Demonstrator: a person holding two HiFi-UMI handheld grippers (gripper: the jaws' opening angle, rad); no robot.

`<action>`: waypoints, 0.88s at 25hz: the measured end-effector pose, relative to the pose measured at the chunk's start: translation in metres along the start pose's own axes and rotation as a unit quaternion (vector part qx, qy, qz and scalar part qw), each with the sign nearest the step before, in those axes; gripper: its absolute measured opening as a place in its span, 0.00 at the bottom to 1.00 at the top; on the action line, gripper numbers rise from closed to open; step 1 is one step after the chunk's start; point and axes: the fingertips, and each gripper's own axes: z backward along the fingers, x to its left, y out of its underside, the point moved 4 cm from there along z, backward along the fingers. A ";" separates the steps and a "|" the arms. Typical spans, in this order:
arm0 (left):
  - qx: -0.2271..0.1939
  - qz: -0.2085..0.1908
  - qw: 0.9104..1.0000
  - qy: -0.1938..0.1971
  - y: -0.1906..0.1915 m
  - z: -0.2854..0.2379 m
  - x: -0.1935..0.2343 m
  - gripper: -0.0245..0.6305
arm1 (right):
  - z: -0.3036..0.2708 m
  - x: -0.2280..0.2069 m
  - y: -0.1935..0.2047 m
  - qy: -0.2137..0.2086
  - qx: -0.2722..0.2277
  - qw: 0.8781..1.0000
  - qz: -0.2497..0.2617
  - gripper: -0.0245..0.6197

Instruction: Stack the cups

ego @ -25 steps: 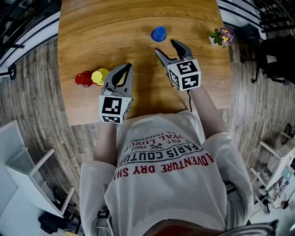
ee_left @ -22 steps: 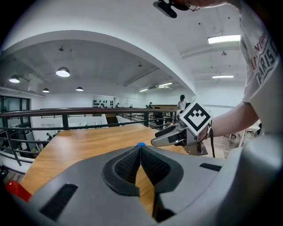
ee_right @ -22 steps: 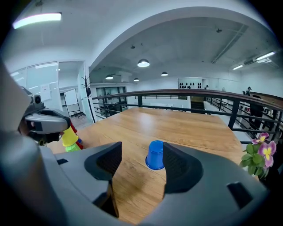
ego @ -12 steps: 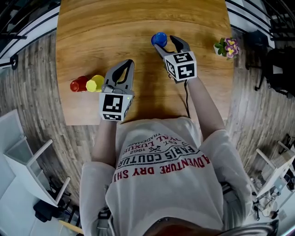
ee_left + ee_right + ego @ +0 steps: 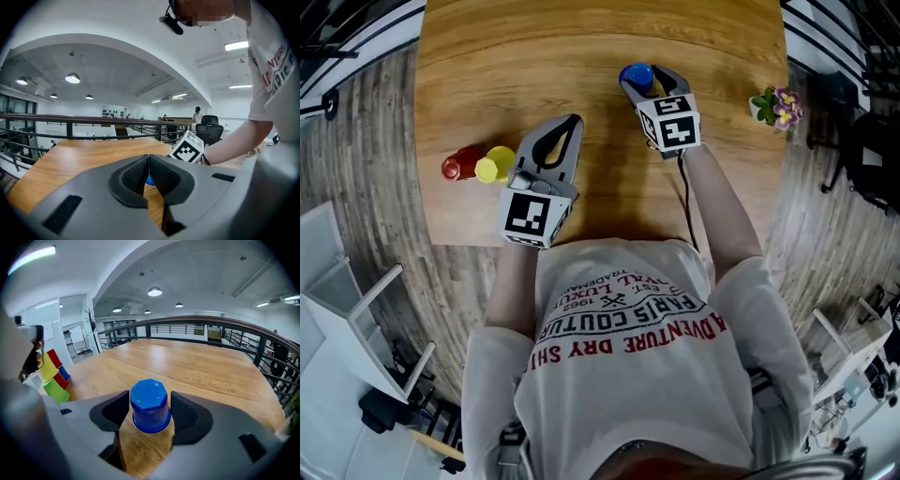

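Okay, you're at the pick step: the right gripper is set around the blue cup, which stands upside down on the wooden table, far side, right of centre. Its jaws are spread, one pad on each flank of the cup and very close to the walls. I see no squeeze and no lift; the rim looks flat on the wood. The left gripper sits idle nearer you, jaws pressed together with nothing between them, only a sliver of blue showing past the tips. The other cups are well apart from the blue one, near the table's left edge. The head view shows the red cup touching the yellow cup, and the right gripper view shows a green cup in that group too. I can't tell how they're nested or whether they're upright. Next move, my read: close on the blue cup around mid-height, since it tapers toward the top and a high pinch could slip off. Squeeze lightly; thin plastic probably deforms. Lift straight, carry left, and mind the left gripper, which sits roughly on that path. Then line up over the group and lower. The flower pot at the right edge is out of the way.
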 end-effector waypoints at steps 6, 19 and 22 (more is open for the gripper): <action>-0.011 -0.009 1.000 0.003 -0.002 0.010 0.000 0.06 | 0.001 0.006 -0.006 -0.002 -0.020 1.000 0.009 0.44; -0.038 -0.020 0.999 0.009 -0.017 0.053 0.004 0.06 | 0.055 0.053 -0.024 -0.004 -0.032 0.999 0.011 0.44; -0.047 -0.023 0.998 0.019 -0.021 0.069 0.007 0.06 | 0.071 0.073 -0.033 0.001 -0.044 0.999 0.020 0.44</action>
